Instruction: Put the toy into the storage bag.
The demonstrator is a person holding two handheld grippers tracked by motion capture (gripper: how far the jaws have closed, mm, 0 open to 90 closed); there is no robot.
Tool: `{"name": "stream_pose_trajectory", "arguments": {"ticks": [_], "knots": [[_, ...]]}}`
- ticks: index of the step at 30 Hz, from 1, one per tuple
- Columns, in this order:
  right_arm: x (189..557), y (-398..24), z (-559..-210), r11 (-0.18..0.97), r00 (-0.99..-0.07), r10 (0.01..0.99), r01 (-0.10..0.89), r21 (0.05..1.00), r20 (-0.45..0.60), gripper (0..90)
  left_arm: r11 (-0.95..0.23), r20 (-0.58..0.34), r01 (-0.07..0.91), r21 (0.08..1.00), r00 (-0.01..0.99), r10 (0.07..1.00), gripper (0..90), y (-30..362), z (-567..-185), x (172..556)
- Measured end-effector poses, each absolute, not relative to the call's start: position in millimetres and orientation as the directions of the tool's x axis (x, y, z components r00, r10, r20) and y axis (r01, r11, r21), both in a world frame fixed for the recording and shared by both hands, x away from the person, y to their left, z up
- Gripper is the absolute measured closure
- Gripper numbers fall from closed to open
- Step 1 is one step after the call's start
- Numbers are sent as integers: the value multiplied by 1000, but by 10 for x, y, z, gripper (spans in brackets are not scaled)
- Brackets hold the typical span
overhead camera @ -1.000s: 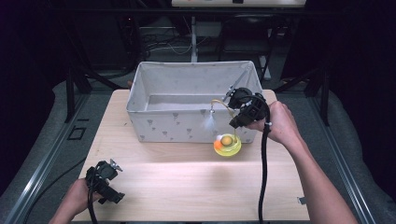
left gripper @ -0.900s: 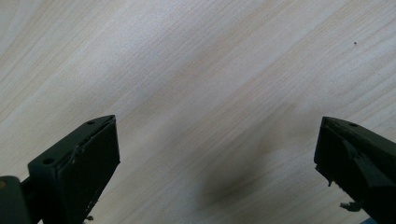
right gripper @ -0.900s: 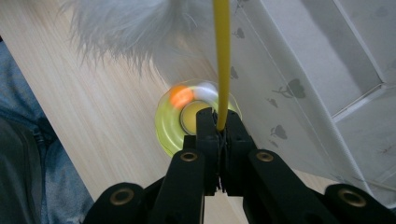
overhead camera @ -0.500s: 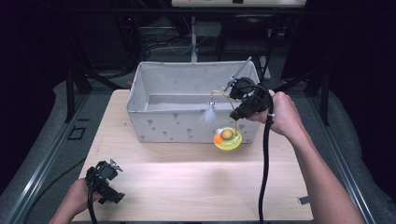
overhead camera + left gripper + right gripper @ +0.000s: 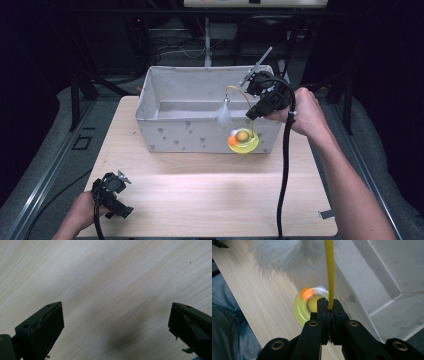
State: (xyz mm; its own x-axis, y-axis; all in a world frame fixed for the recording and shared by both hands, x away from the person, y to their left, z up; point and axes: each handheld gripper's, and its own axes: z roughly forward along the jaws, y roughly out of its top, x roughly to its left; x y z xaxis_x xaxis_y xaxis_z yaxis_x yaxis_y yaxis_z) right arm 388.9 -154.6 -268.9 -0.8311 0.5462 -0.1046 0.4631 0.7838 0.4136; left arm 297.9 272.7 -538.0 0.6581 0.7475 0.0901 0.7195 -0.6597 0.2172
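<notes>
A: Since the earlier frame we see the left gripper unmoved, fingers wide and empty over the tabletop.
B: Meanwhile the right gripper, clamped on the yellow wand, has lifted the cat toy beside the white bin.

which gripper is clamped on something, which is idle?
The right gripper, by the white bin, is shut on the cat toy's yellow wire. The left gripper is open over bare table.
</notes>
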Motion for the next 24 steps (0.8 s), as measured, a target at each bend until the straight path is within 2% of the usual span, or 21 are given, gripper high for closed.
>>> {"name": "stream_pose_trajectory", "arguments": {"ticks": [24], "knots": [[4099, -1649, -2244, 742, -792, 598, 488, 460, -125, 883, -660, 86, 721, 213, 659, 747, 4, 2729, -5383, 2985]]}}
